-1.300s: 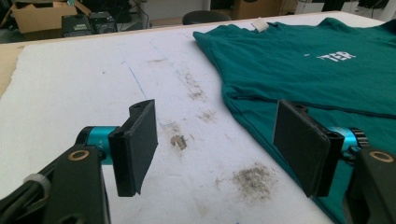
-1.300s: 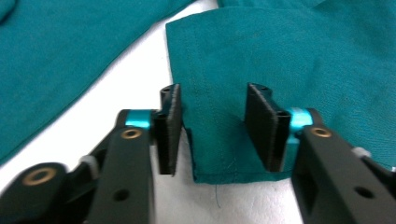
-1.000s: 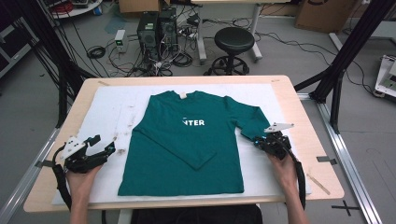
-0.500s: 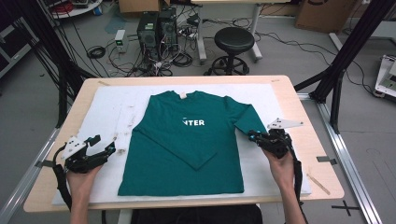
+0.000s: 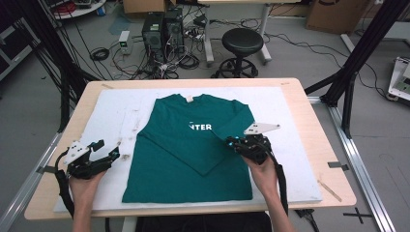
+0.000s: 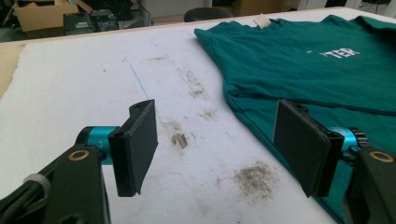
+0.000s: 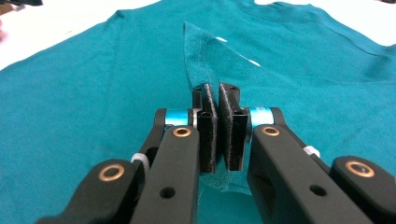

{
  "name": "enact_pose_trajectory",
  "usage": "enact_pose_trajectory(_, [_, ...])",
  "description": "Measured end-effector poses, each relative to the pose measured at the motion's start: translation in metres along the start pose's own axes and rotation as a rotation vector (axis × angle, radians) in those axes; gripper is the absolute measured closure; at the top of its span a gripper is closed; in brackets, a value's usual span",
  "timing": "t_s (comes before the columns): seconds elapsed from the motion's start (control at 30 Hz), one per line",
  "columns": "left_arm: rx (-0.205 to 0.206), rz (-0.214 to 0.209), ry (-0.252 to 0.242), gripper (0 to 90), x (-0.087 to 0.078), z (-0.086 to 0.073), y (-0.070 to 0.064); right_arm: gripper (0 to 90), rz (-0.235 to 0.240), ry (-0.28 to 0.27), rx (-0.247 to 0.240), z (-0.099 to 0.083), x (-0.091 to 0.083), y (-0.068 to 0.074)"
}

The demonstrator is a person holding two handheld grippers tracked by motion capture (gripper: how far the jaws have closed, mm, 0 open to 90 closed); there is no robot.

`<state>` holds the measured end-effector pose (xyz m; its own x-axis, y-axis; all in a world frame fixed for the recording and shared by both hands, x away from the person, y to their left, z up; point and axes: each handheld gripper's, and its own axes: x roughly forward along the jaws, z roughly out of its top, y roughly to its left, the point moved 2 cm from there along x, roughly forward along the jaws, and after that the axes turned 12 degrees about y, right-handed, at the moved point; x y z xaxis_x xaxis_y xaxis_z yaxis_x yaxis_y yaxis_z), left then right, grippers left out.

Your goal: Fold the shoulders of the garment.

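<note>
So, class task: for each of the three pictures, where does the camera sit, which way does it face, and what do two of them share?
High view: above the person's side, facing forward and down on the table; both forearms, left claw and right claw show.
Left gripper view: rides the left claw, jaws apart, facing across the white mat to the shirt.
Right gripper view: rides the right claw, shut on a sleeve.
Shared: all show the green shirt.

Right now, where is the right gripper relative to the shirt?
In the high view the right gripper is at the green shirt's right edge, below the white lettering, shut on a fold of its fabric; the left gripper sits open off the opposite side.
</note>
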<state>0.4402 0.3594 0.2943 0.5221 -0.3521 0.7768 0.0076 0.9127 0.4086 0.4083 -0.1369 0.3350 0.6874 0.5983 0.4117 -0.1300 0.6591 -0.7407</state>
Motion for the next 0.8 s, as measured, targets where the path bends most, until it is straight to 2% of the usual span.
enact_pose_trajectory(0.3, [0.002,0.002,-0.004,30.8,0.0,0.0,0.0,86.7,0.044,0.017,-0.05,0.014,0.021,0.025])
enact_pose_trajectory(0.5, [0.0,0.001,-0.004,30.8,0.0,0.0,0.0,86.7,0.093,0.006,-0.068,0.021,0.03,0.042])
enact_pose_trajectory(0.67, [-0.001,0.002,0.002,30.9,0.0,0.0,0.0,86.7,0.14,-0.006,-0.064,0.026,0.039,0.052])
enact_pose_trajectory(0.8, [0.002,0.004,0.0,30.9,0.0,0.0,0.0,86.7,0.155,-0.004,-0.076,0.03,0.047,0.06])
